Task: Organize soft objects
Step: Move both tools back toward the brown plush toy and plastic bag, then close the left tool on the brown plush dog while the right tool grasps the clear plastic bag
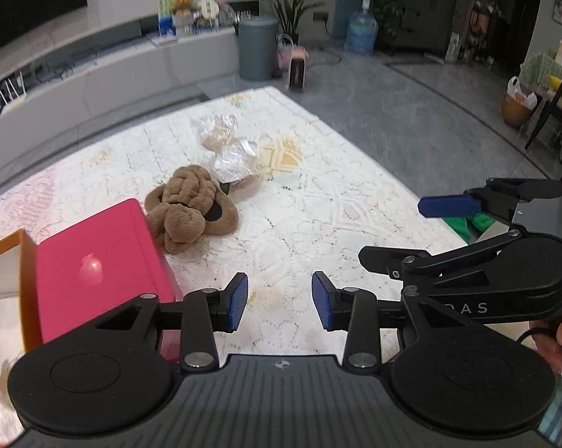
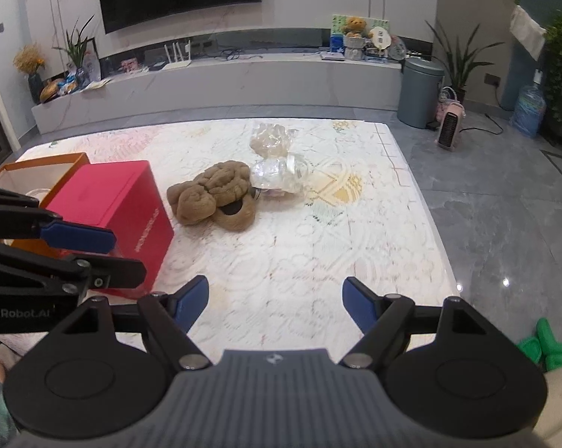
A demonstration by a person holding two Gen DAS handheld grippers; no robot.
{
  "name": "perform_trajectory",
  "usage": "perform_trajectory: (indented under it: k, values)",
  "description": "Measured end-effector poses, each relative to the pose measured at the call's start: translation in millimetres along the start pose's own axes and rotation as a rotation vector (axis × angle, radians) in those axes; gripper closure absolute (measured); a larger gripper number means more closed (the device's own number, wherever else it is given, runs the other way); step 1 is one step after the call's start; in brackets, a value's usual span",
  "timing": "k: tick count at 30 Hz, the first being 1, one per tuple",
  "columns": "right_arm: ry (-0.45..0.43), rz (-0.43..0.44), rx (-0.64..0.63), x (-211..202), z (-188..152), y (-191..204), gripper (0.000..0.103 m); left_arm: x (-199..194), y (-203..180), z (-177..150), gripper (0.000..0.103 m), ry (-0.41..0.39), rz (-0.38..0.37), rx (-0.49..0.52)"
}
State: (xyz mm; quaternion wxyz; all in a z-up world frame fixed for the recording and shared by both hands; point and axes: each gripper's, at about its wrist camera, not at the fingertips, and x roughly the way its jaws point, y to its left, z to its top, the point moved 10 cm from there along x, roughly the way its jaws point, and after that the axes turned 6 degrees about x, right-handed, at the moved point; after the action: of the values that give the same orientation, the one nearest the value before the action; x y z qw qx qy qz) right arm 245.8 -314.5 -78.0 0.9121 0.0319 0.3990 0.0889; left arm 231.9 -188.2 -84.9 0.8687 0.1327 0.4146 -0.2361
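Note:
A brown plush toy [image 1: 191, 209] [image 2: 217, 196] lies on the pale patterned mat [image 1: 318, 231] [image 2: 299, 254], just right of a closed pink box [image 1: 98, 261] [image 2: 113, 201]. Behind the plush lie two soft items in clear plastic wrap [image 1: 225, 149] [image 2: 277, 160]. An open orange box [image 1: 23, 261] [image 2: 38, 164] stands left of the pink one. My left gripper [image 1: 280, 302] [image 2: 120, 254] hovers open over the mat, short of the plush, by the pink box's near corner. My right gripper [image 2: 276, 302] [image 1: 411, 231] hovers wide open to its right, with nothing between its fingers.
A green soft thing [image 1: 464, 224] [image 2: 546, 347] lies at the mat's near right edge. On the grey floor beyond stand a grey bin [image 2: 419, 93], a small pink heater [image 2: 449, 127] and a water bottle [image 2: 527, 110]. A long low bench [image 2: 225, 86] runs behind the mat.

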Motion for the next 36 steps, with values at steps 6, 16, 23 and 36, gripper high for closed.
perform_trajectory:
  k: [6,16,23,36]
  values:
    - [0.043,0.027,-0.024,33.0,16.9,-13.5,0.025,27.3,12.9,22.3,0.059,0.086,-0.012,0.031]
    - [0.086,0.068,-0.108,94.3,58.0,-15.8,0.025,88.1,68.9,71.1,0.046,0.211,0.024,0.023]
    - [0.078,0.119,-0.114,137.7,95.0,-13.5,0.025,133.9,102.4,82.5,0.034,0.328,0.003,0.000]
    - [0.145,0.178,-0.074,218.9,112.7,2.5,0.020,155.5,146.5,88.0,0.031,0.386,0.012,0.021]
